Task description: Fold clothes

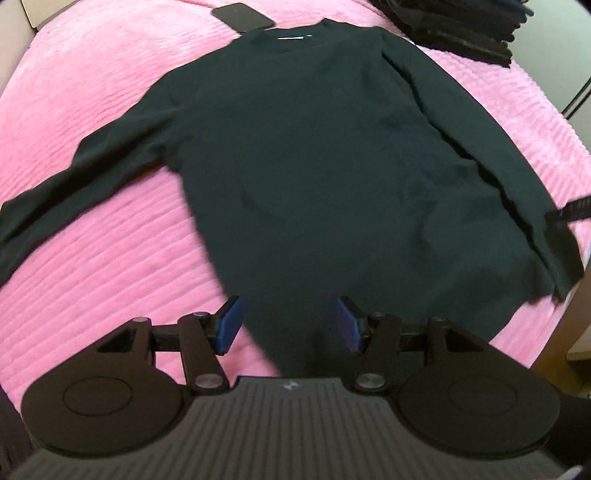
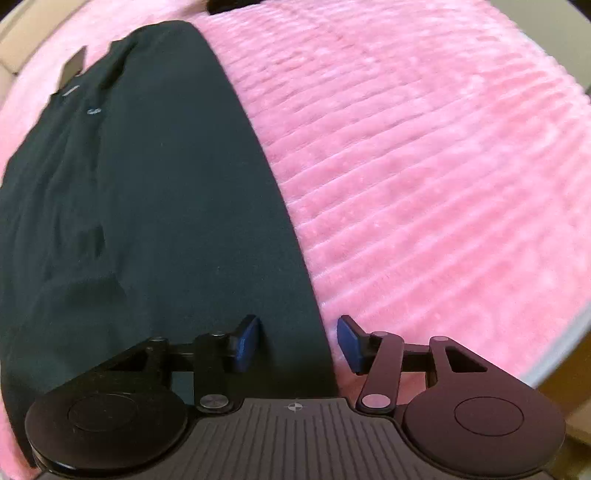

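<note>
A black long-sleeved top (image 1: 306,155) lies flat on a pink ribbed blanket (image 1: 92,258), collar at the far end. One sleeve stretches out to the left; the other is folded down along the right side. My left gripper (image 1: 288,325) is open above the hem, its blue pads on either side of the hem's left corner. In the right wrist view the same top (image 2: 147,203) fills the left half. My right gripper (image 2: 299,343) is open, straddling the garment's straight right edge near the hem, with one blue pad (image 2: 246,343) over the cloth and the other over the blanket (image 2: 424,166).
A dark phone (image 1: 243,16) lies on the blanket beyond the collar. A stack of dark folded clothes (image 1: 454,26) sits at the far right corner. The blanket's right edge (image 2: 554,365) drops off to a floor or furniture.
</note>
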`<state>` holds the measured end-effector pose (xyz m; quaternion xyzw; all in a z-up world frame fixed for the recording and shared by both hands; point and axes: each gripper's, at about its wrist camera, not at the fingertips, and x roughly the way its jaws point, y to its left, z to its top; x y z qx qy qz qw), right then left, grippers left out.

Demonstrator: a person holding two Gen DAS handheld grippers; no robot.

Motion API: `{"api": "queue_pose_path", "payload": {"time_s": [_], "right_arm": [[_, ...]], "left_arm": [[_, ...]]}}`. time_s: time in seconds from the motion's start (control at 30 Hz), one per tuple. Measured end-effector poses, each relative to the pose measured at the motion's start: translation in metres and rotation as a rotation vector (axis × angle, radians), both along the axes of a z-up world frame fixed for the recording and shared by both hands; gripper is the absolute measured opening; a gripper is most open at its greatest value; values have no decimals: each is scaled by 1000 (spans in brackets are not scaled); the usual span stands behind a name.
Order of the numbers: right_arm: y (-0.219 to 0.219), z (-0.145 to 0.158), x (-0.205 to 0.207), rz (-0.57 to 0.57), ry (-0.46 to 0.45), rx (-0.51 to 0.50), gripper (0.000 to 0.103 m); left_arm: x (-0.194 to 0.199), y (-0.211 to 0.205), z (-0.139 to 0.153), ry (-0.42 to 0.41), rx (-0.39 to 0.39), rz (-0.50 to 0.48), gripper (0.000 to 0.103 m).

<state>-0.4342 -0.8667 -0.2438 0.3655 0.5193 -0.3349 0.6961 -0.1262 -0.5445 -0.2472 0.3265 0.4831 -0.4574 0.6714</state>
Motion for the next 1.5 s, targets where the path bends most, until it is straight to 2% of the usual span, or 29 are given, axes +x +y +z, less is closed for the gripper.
{"api": "queue_pose_path", "payload": {"time_s": [0.07, 0.1, 0.2, 0.27, 0.33, 0.43, 0.47, 0.5, 0.53, 0.57, 0.6, 0.67, 0.8, 0.9, 0.97, 1.13, 1.23, 1.33, 1.4, 1.47, 1.5], "right_arm": [[-4, -2, -3, 55, -25, 13, 23], [-8, 2, -4, 86, -43, 30, 4], [-32, 32, -13, 134, -91, 7, 4], [-60, 70, -21, 179, -85, -114, 4], [-93, 102, -26, 201, -34, -269, 4], [-158, 128, -38, 131, 10, -431, 5], [-178, 131, -40, 106, 36, -476, 6], [-195, 132, -40, 91, 87, -512, 33], [-208, 130, -37, 84, 157, -540, 67], [-217, 129, -35, 73, 200, -569, 75], [-218, 129, -31, 71, 188, -575, 75], [-211, 125, -22, 97, 112, -531, 75], [-158, 89, -2, 234, -26, -334, 75], [-112, 56, 5, 359, -80, -209, 75], [-87, 45, -1, 412, -106, -153, 75], [-59, 49, -41, 458, -199, -95, 75], [-51, 47, -46, 504, -181, -92, 75], [-45, 37, -45, 535, -156, -92, 75], [-46, 30, -42, 526, -155, -85, 75], [-50, 25, -37, 519, -161, -90, 75], [-53, 23, -34, 516, -167, -91, 75]], "left_arm": [[-23, -24, 6, -11, 12, -15, 51], [-34, -36, 9, -13, 15, -26, 51], [-65, -73, 18, -13, 10, -97, 51], [-83, -94, 26, -27, -6, -155, 51], [-94, -109, 35, -38, -28, -196, 51], [-100, -118, 41, -51, -38, -210, 53], [-101, -120, 42, -56, -39, -211, 54], [-101, -120, 43, -61, -36, -206, 54], [-99, -117, 41, -68, -24, -189, 54], [-96, -113, 39, -73, -12, -169, 54], [-92, -107, 38, -76, 3, -141, 54], [-86, -90, 33, -80, 35, -78, 56], [-80, -53, 18, -65, 105, 43, 56], [-79, -21, 5, -26, 138, 113, 56], [-82, -3, -4, 11, 149, 140, 57], [-93, 24, -34, 89, 153, 160, 58], [-95, 45, -52, 129, 153, 205, 58], [-92, 62, -71, 202, 131, 288, 57], [-89, 72, -80, 252, 103, 346, 51], [-85, 80, -84, 291, 64, 408, 32], [-83, 83, -84, 309, 44, 434, 28]]}}
